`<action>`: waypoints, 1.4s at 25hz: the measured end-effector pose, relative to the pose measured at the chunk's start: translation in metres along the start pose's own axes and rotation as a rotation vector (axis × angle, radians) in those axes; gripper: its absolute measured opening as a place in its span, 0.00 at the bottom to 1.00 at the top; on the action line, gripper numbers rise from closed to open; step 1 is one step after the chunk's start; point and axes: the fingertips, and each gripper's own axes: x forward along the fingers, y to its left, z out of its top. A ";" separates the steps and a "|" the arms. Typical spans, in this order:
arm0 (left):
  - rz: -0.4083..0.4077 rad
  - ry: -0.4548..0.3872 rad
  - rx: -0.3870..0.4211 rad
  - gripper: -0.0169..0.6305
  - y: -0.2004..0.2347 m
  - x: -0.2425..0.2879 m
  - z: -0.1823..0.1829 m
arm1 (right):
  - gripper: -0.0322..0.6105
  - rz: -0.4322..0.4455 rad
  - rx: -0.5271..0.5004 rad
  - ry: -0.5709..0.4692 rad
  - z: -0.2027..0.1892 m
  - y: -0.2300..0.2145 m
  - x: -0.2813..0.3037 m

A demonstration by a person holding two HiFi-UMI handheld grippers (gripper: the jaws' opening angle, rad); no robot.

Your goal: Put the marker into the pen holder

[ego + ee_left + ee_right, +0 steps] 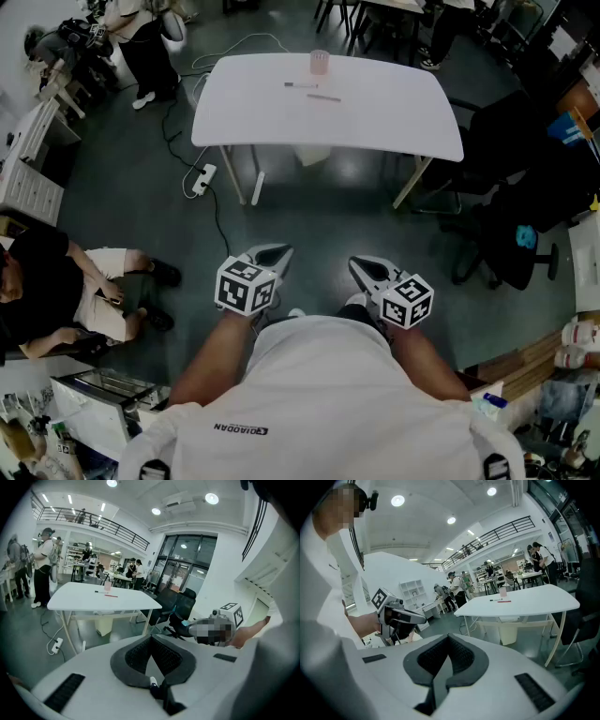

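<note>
1. The marker (302, 85) lay toward the far edge of the white tabletop (394, 112), near the pink pen holder (320, 62) and on its near side. Its long axis ran left to right.
2. The left tongs (272, 253) and right tongs (367, 267) were both pressed together on nothing, held by the body, well apart from the tabletop.
3. The marker lay straight ahead, slightly toward the left tongs' side, so a forward reach probably came first.
</note>
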 end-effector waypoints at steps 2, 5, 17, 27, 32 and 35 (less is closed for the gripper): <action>-0.001 -0.002 0.005 0.07 0.001 -0.004 0.002 | 0.08 -0.004 -0.005 0.000 0.001 0.002 0.004; -0.004 -0.008 0.011 0.07 0.001 -0.009 0.004 | 0.08 -0.010 -0.013 0.005 0.001 0.004 0.006; -0.016 -0.011 0.034 0.07 0.003 -0.013 0.007 | 0.08 -0.025 -0.031 0.002 0.008 0.010 0.008; -0.015 0.004 0.014 0.07 0.014 -0.012 -0.002 | 0.08 -0.036 -0.012 -0.005 0.010 0.011 0.016; -0.042 0.011 -0.010 0.07 0.011 -0.001 0.000 | 0.08 -0.047 0.035 0.004 0.005 -0.002 0.014; -0.055 0.002 -0.048 0.07 0.013 0.007 0.005 | 0.08 -0.047 0.052 0.002 0.008 -0.015 0.018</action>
